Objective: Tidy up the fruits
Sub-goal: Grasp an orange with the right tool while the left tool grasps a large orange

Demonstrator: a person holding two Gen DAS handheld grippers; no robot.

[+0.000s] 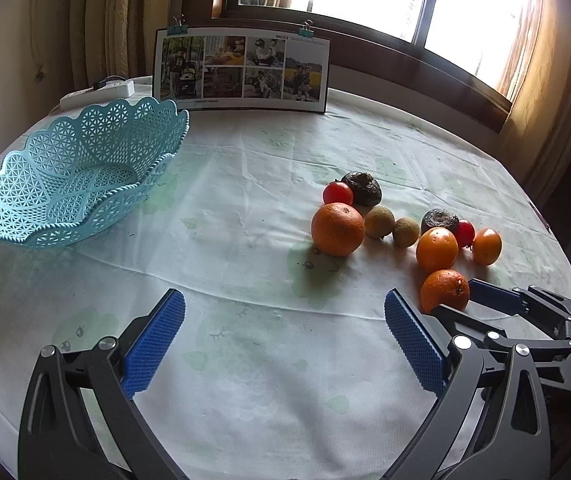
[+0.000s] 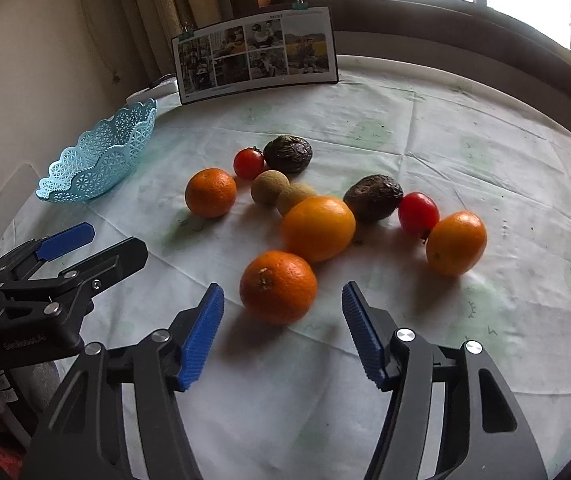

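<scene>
Nothing yet placed in the empty blue lattice basket at table left; all ten fruits clustered on the tablecloth, nearest orange just ahead of wide-spread right gripper; left gripper likewise wide, holding nothing.

My bench wears a pale cloth — on it an empty blue basket, scattered fruits, a photo card.

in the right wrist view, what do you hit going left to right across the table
basket → leftmost orange → left tomato → big orange → right dark fruit → right tomato → rightmost orange
</scene>
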